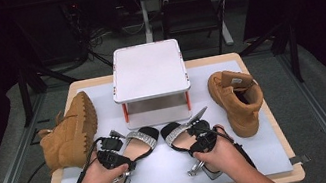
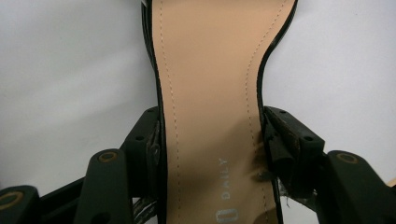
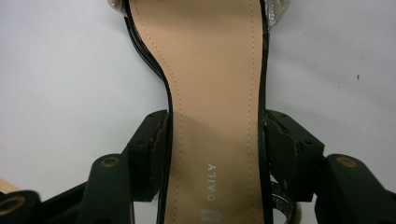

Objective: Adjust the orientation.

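Dark room all around, grey floor (image 1: 321, 109) lying under a wooden table (image 1: 277, 117), black chair (image 1: 192, 7) standing behind it, white table leg (image 1: 144, 18) going up, cables (image 1: 105, 33) lying on the floor

The high view looks forward and down from above the person's side, taking in the whole table (image 1: 275, 163). Each gripper view sits very close, looking along its jaws onto a sandal insole: the left sandal (image 2: 210, 93) and the right sandal (image 3: 215, 93). The high view shares both sandals with them.
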Action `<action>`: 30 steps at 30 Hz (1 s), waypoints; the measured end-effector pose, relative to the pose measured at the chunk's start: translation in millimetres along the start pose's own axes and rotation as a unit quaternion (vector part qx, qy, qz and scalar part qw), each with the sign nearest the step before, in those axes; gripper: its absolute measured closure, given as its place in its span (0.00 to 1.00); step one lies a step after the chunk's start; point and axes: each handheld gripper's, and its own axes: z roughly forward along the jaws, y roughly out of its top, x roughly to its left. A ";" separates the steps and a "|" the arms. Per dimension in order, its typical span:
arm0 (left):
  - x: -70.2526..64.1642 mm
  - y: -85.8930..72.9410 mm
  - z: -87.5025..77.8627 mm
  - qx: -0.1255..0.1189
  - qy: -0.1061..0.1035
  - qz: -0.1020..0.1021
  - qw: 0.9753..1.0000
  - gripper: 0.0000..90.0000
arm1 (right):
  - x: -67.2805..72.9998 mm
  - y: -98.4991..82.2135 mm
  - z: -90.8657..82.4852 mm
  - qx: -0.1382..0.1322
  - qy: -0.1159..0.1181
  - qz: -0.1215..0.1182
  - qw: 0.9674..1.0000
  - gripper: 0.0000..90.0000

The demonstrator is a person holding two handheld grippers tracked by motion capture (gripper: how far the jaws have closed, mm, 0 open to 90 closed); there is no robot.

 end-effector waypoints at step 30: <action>4.8 -26.6 3.3 -0.106 -0.011 0.039 0.994 0.43 | 0.8 -33.0 7.7 -0.140 -0.002 -0.017 0.990 0.42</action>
